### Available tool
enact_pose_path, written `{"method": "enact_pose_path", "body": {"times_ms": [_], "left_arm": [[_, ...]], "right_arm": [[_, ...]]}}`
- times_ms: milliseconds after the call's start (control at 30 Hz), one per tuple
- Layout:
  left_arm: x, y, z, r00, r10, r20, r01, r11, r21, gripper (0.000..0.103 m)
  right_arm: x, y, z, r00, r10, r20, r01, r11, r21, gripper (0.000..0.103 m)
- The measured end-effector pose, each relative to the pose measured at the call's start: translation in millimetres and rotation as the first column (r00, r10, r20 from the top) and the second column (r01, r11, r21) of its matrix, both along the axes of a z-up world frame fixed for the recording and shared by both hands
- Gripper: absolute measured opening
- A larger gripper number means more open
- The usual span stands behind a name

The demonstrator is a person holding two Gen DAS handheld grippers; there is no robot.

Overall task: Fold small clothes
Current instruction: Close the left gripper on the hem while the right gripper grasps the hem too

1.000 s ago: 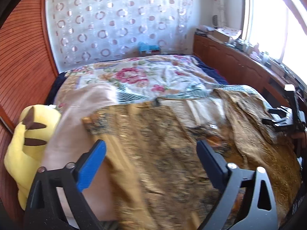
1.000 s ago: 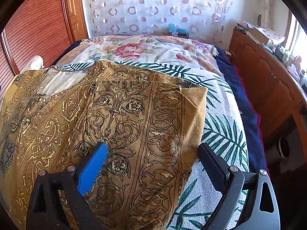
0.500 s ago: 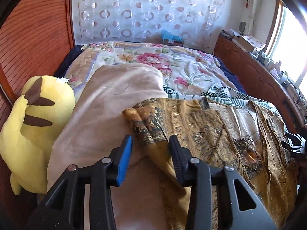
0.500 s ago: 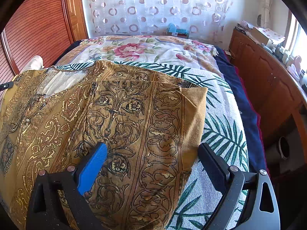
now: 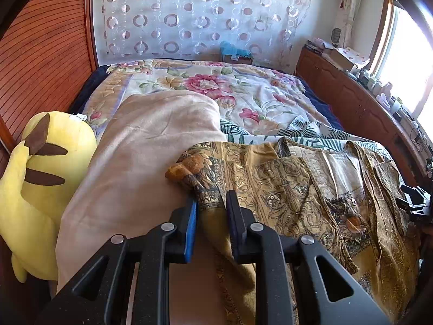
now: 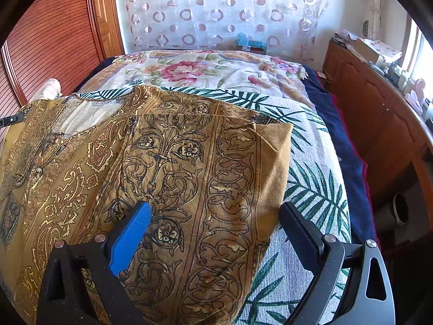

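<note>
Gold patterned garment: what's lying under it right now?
The gold patterned garment lies over a palm-leaf cover on its right and a beige blanket at its left. Anything directly beneath is hidden.

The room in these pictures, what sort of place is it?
Most likely a home bedroom. A bed with a floral bedspread fills the view, a yellow plush toy lies at its edge, and a sheer curtain hangs behind. A patterned gold garment is spread on the bed.
</note>
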State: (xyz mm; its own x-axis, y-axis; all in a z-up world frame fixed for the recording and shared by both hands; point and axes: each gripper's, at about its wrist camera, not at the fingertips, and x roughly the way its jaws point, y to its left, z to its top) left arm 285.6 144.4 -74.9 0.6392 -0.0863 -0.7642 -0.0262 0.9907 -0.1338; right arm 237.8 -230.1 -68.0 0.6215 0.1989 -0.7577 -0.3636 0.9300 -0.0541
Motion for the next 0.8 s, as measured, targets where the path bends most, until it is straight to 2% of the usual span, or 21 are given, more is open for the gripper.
{"method": "enact_pose_path", "body": {"times_ms": [233, 367, 533, 633, 800], "left_arm": [[3, 1, -6, 1.000, 0.004, -0.016, -0.004, 1.000, 0.001, 0.022], [-1, -5, -2, 1.000, -0.028, 0.010, 0.028, 1.000, 0.004, 0.007], [-7, -12, 13, 0.997, -0.041, 0.069, 0.042, 0.999, -0.005, 0.006], [-14, -19, 27, 0.993, -0.059, 0.107, 0.059, 0.998, 0.008, 0.006], [-24, -29, 41, 0.985, -0.094, 0.144, 0.093, 0.996, 0.018, 0.006]], "right_arm": [[0, 1, 0, 1.000, 0.000, 0.000, 0.000, 1.000, 0.001, 0.096], [0, 2, 0, 1.000, 0.001, 0.000, -0.001, 1.000, 0.001, 0.096], [0, -1, 2, 1.000, 0.003, -0.004, -0.003, 1.000, 0.002, 0.096], [-1, -3, 7, 1.000, 0.022, -0.012, -0.022, 1.000, -0.005, 0.090], [12, -22, 20, 0.999, -0.032, 0.023, 0.032, 0.999, 0.016, 0.088]]}}
